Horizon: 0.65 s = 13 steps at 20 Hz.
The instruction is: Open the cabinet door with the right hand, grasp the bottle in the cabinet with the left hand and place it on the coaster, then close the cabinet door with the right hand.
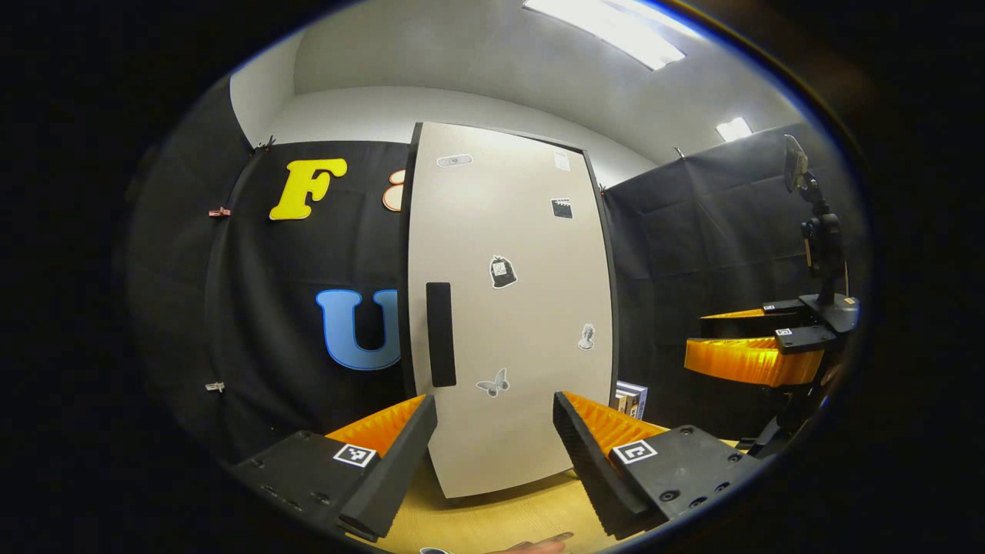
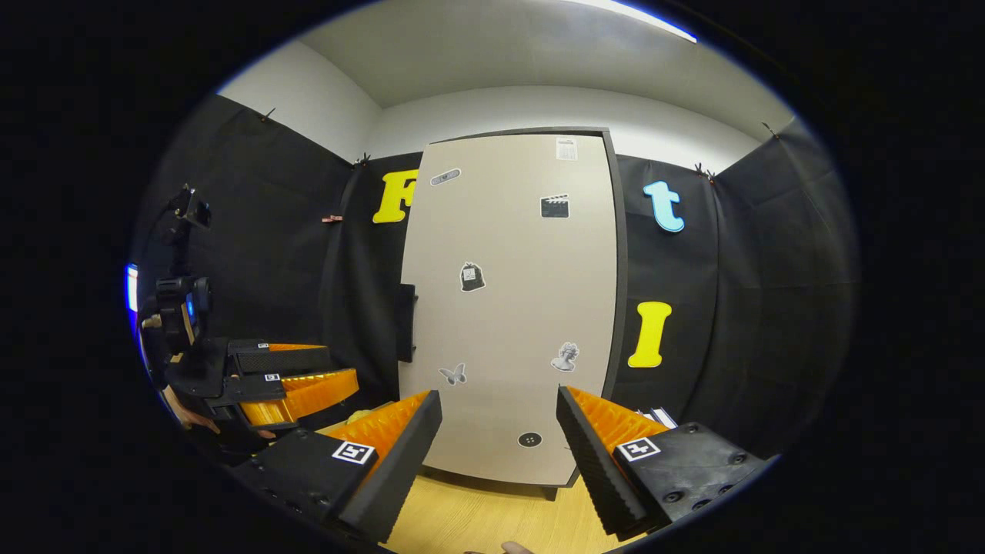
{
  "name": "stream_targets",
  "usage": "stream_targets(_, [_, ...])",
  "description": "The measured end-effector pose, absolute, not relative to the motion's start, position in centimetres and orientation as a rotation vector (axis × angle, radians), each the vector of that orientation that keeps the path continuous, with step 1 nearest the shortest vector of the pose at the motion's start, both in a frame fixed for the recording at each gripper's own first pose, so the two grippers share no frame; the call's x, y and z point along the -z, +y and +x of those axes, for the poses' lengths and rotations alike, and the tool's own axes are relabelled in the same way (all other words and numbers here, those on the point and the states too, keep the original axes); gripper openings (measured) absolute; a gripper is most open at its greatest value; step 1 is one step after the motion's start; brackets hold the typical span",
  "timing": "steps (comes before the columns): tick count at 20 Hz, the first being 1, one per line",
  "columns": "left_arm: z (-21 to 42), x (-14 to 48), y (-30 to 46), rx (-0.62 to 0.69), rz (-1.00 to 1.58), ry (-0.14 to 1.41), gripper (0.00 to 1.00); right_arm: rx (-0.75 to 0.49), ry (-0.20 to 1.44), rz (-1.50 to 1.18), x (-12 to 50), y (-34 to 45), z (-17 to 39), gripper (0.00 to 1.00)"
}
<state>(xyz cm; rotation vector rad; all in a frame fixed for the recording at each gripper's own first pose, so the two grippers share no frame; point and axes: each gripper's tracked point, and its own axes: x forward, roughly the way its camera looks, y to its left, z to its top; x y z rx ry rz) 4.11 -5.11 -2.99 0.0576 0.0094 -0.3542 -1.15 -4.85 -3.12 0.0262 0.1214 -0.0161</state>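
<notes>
Left hand-held gripper (image 1: 492, 462) sits released at bottom centre of the left gripper view, fingers spread wide over the wooden surface (image 1: 492, 523), grasping nothing. Right hand-held gripper (image 2: 500, 454) is likewise released at bottom centre of its view, facing the cabinet door (image 2: 512, 308). Door stands shut, upright mid-frame, its dark handle (image 1: 440, 333) on the left edge.

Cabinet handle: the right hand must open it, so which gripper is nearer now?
Left, it seems. The handle sits straight ahead of the left gripper; for the right gripper it lies off left.
</notes>
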Motion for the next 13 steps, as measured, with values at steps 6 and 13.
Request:
stream_targets(6, [4.24, 3.23, -5.07, 0.35, 0.054, 0.012, 0.95, 0.016, 0.113, 0.042, 2.75, -4.81, -1.14, 0.98])
stream_targets(13, [4.56, 3.53, -5.08, 0.356, 0.058, 0.013, 0.95, 0.027, 0.119, 0.007, 3.11, -5.08, -1.2, 0.98])
